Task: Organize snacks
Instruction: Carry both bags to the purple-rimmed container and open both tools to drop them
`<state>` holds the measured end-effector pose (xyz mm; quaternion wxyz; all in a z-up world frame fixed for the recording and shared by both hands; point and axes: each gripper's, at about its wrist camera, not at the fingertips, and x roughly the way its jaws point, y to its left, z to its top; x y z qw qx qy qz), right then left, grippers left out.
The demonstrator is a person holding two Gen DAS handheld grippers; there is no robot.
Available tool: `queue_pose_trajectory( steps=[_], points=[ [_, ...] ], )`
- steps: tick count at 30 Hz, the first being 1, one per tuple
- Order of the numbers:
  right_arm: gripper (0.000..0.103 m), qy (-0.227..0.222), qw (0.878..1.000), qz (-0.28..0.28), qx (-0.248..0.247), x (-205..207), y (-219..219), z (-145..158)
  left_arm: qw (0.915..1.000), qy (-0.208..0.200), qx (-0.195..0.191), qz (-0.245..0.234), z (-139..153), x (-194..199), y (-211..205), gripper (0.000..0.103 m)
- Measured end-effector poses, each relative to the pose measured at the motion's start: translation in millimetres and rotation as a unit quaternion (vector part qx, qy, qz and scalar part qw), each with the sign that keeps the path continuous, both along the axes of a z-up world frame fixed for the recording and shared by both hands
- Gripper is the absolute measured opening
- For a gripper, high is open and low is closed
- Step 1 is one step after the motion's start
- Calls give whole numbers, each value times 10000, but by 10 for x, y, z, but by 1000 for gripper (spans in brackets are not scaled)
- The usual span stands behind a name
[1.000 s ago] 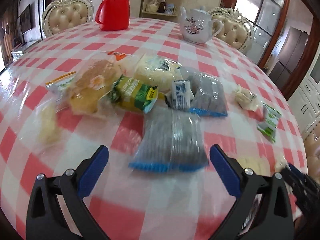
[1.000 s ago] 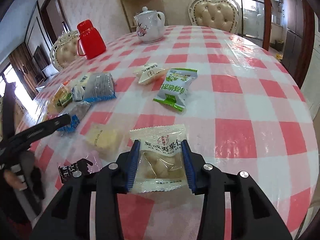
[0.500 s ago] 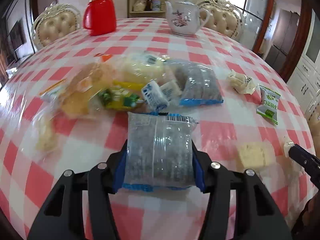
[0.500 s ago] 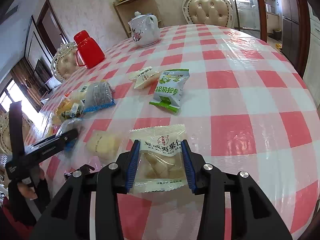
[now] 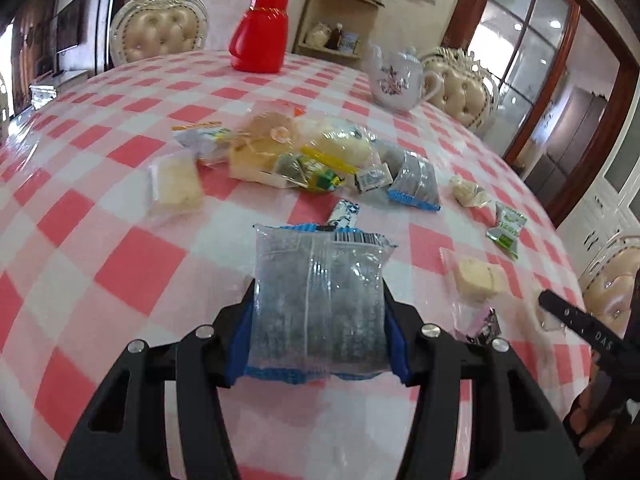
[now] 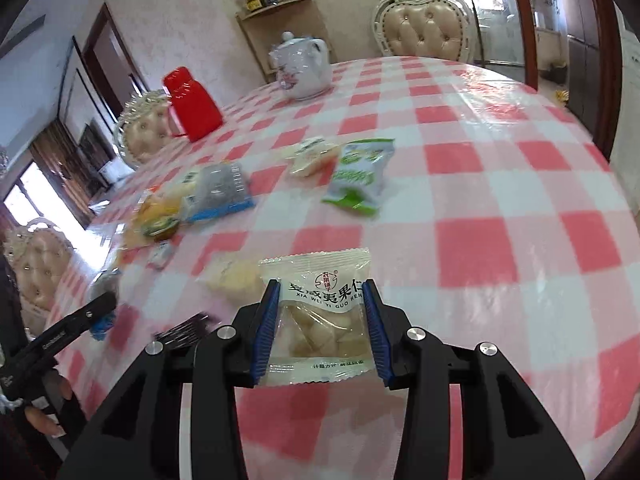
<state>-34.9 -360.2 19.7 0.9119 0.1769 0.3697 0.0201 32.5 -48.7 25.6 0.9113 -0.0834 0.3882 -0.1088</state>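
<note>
The left gripper point(image 5: 318, 336) clamps its fingers point(image 5: 240, 336) on a clear packet of dark snack point(image 5: 318, 300), held above the checked tabletop point(image 5: 120, 264). The right gripper point(image 6: 322, 334) grips a white packet of pale pieces point(image 6: 322, 316) between its fingers point(image 6: 264, 332). More snack packets point(image 5: 304, 156) lie heaped mid-table, near a red flask point(image 5: 260, 30) and a white teapot point(image 5: 396, 78).

Left tongs point(image 5: 318, 320): pitched down toward worktop; blue pads pressed on both sides of grey snack packet point(image 5: 320, 300), packet gripped. Right tongs point(image 6: 322, 324): pitched down likewise; blue pads clamped on clear nut packet point(image 6: 320, 320) with printed label. Person's hand point(image 6: 46, 420): fingers wrapped round black handle of left tongs, low at left edge of right wrist view.
</note>
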Motion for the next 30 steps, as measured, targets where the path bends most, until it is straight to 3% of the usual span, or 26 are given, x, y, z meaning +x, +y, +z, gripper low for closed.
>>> queue_pose_trajectory(
  steps=[3,16,30],
  points=[
    [41,-95,9997,217,99,-164,212,26,9998,-207,25,27,46,-152,59,55],
    [41,-125,9926,1204,134,-535,1022,98,9977,-259,-514,370,73,-562,497,55],
    [41,-162,9840,1772,62,-846,1474,144,9971,-566,-108,504,387,-1374,860,55]
  ],
)
